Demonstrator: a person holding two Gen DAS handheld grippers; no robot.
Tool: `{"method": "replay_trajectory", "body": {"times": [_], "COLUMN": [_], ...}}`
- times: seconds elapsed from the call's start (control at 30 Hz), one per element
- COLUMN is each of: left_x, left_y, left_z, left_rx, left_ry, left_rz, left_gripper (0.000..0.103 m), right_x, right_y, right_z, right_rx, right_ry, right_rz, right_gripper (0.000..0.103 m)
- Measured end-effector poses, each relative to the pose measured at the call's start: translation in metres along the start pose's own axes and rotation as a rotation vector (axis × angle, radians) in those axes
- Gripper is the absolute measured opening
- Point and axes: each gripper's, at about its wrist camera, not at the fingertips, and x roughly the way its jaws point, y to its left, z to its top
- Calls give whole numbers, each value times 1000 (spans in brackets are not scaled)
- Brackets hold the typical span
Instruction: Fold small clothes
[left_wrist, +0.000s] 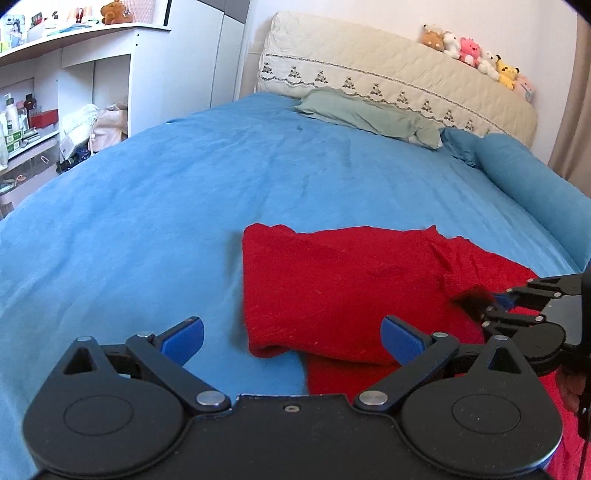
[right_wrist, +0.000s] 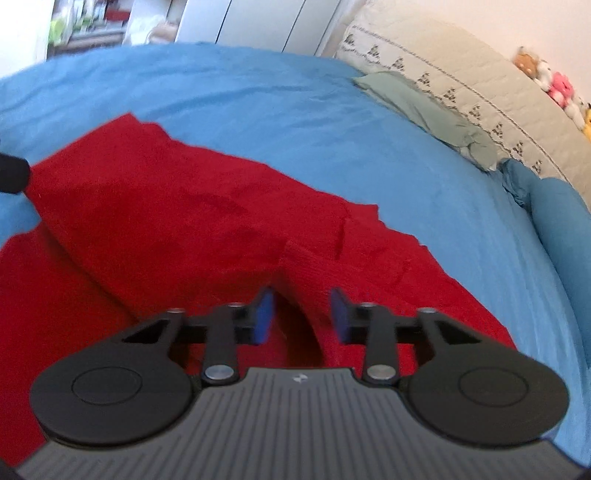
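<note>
In the left wrist view, the left gripper (left_wrist: 291, 338) has its blue fingers spread wide apart and holds nothing. Just in front of it, a red sweater (left_wrist: 343, 291) lies on the blue bed cover (left_wrist: 147, 206), with one part folded over on top. The right gripper (left_wrist: 491, 306) reaches in from the right side, low over the sweater.

In the right wrist view, the right gripper (right_wrist: 301, 317) has a gap between its fingers. The red sweater (right_wrist: 166, 221) lies under them, not pinched.
</note>
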Motion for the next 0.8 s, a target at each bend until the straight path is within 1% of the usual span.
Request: {"method": "replay_trajectory", "body": {"times": [0.03, 0.1, 0.2, 0.4, 0.43, 0.5, 0.53, 0.67, 0.8], "left_x": [0, 0, 1, 2, 3, 5, 6, 11, 14], "left_y": [1, 2, 2, -4, -6, -11, -13, -23, -33], "left_z": [0, 0, 2, 4, 4, 4, 4, 3, 3], "left_rx": [-2, -5, -4, -6, -4, 1, 3, 14, 46], "left_ry": [1, 3, 5, 5, 7, 11, 14, 26, 33], "left_rz": [-1, -5, -7, -23, -25, -29, -32, -41, -41], "left_gripper": [103, 103, 103, 103, 103, 103, 103, 103, 103], "right_x": [3, 2, -7, -39, -43, -49, -51, -51, -47], "right_y": [1, -1, -18, -90, -100, -123, -133, -171, -183], "right_z": [1, 2, 4, 7, 4, -6, -11, -41, -72], "right_rx": [-7, -2, 70, 257, 268, 269, 282, 376, 439], "right_ry": [9, 6, -27, -98, -104, -112, -110, -53, -17], "right_rz": [-3, -16, -21, -82, -99, -168, -184, -212, -213], "right_gripper": [22, 21, 20, 20, 20, 20, 20, 20, 20]}}
